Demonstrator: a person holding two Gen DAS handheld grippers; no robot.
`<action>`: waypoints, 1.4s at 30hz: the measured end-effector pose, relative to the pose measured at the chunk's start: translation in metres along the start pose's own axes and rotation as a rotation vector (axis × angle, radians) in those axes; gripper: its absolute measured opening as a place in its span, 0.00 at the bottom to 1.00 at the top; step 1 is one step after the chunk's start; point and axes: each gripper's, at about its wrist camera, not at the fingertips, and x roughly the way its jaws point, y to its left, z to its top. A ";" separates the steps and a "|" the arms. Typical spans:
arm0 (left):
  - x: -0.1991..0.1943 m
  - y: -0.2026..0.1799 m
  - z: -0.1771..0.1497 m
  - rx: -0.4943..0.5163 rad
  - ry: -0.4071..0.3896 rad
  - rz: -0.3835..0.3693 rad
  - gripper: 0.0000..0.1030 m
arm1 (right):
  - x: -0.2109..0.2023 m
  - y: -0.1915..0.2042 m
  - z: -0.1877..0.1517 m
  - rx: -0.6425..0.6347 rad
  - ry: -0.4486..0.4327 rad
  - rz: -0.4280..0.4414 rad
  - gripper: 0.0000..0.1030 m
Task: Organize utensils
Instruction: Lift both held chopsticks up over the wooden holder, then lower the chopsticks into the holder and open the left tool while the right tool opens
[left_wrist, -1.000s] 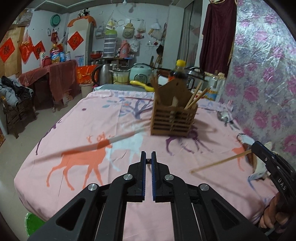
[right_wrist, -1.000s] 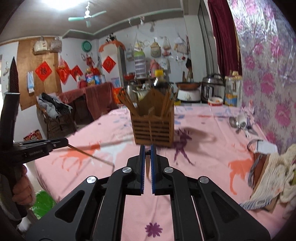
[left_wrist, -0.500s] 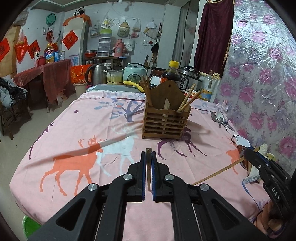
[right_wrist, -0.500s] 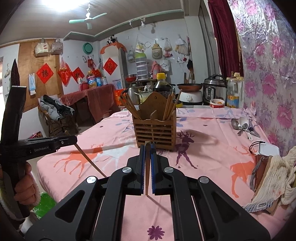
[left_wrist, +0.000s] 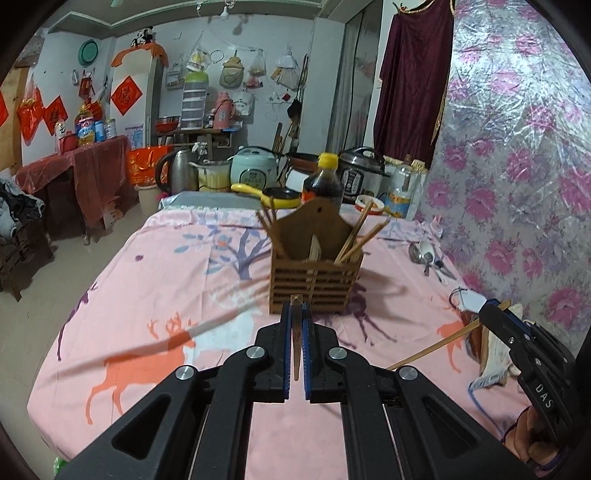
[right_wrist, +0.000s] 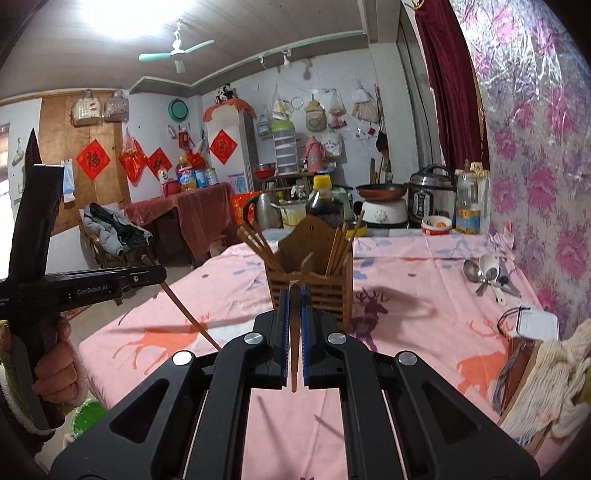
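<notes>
Now that both have lifted off the tabletop (left_wrist: 229, 266), each hand-held gripper, left (left_wrist: 294, 325) and right (right_wrist: 294, 314), stays clamped on one chopstick (left_wrist: 296, 347) near the wooden holder (left_wrist: 314, 284), ready for dropping in.

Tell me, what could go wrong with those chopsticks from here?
Each gripper pinches one chopstick at a single spot, so either might pivot or slip out. The wooden holder is already crowded with leaning sticks, so a new tip could catch on them or tip the holder on the soft cloth.
</notes>
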 end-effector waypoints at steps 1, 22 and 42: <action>0.000 -0.001 0.005 0.001 -0.005 -0.003 0.06 | 0.000 0.000 0.004 0.001 -0.005 0.000 0.06; 0.029 -0.021 0.129 0.033 -0.139 -0.035 0.06 | 0.045 -0.007 0.119 -0.032 -0.170 -0.006 0.06; 0.156 0.024 0.127 -0.053 0.014 0.024 0.44 | 0.197 -0.046 0.092 0.083 0.030 -0.005 0.11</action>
